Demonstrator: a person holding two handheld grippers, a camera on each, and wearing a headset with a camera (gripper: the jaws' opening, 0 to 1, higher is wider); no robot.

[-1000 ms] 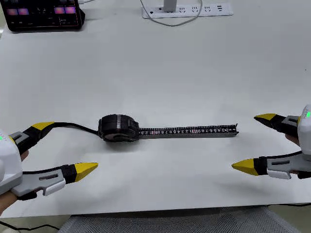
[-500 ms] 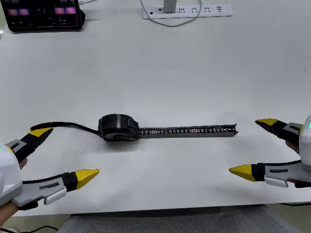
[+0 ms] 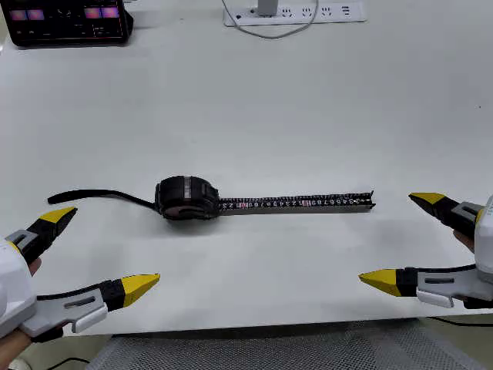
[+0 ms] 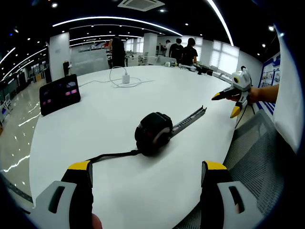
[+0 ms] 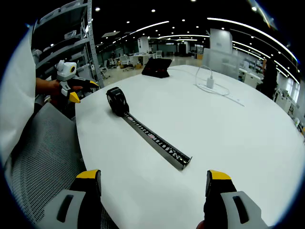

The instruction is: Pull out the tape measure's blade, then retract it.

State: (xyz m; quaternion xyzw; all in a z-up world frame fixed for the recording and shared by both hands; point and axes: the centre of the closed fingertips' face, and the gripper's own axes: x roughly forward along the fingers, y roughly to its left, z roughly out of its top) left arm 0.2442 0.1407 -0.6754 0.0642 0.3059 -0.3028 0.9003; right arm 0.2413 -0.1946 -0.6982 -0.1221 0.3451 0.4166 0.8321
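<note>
Tape measure (image 3: pixel 186 199) lies on the table (image 3: pixel 308 116), blade (image 3: pixel 296 203) drawn out to its right, strap (image 3: pixel 92 195) trailing to its left. Left gripper (image 3: pixel 114 243) hangs left of the tape measure, past the strap's end, jaws spread wide. Right gripper (image 3: pixel 387 237) hangs right of it, beyond the blade's tip, jaws likewise spread.

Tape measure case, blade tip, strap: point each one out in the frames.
Tape measure case (image 3: pixel 186 200), head view, centre of the black housing.
Blade tip (image 5: pixel 183 161), right gripper view, on the end hook.
Strap (image 3: pixel 100 192), head view, mid-length of the black cord.
</note>
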